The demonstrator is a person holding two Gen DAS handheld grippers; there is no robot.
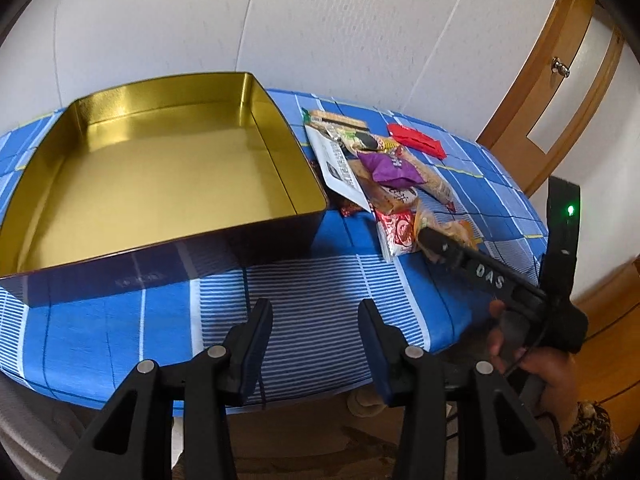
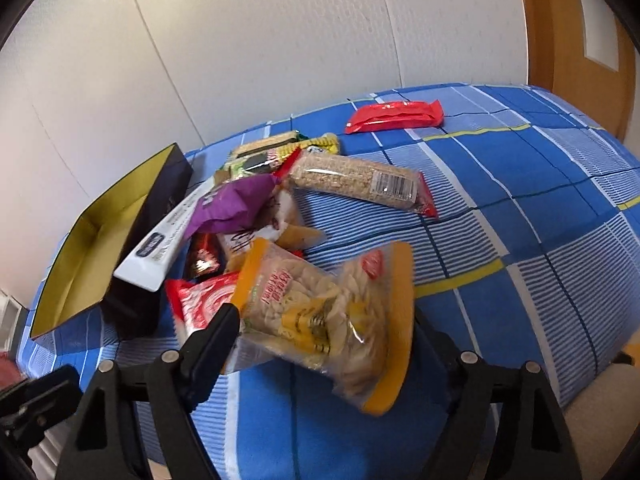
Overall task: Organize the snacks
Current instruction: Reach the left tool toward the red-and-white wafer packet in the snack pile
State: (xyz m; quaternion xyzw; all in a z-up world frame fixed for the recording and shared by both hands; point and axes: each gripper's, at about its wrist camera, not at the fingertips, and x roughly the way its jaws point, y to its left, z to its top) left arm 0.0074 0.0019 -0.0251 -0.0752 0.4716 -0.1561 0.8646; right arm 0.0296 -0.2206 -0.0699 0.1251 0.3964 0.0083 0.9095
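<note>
An open tin (image 1: 168, 248) with a gold inside and dark walls stands empty on the blue checked tablecloth (image 1: 320, 280). To its right lies a pile of snacks: a purple pack (image 1: 390, 168), a white box (image 1: 338, 168), a red-and-white wrapper (image 1: 396, 232) and a red pack (image 1: 418, 140) farther back. My left gripper (image 1: 316, 320) hangs open over bare cloth in front of the tin, with nothing between its fingers. My right gripper (image 2: 324, 316) is shut on a clear, orange-edged cracker pack (image 2: 320, 312), which sits tilted at the pile's near edge; its right finger is hidden behind the pack.
A long cereal bar (image 2: 356, 182) and the red pack (image 2: 396, 116) lie apart from the pile on open cloth. The tin (image 2: 160, 200) is left of the pile. A wooden door (image 1: 560, 80) stands beyond the table's right end. A hand (image 1: 532, 360) holds the right gripper.
</note>
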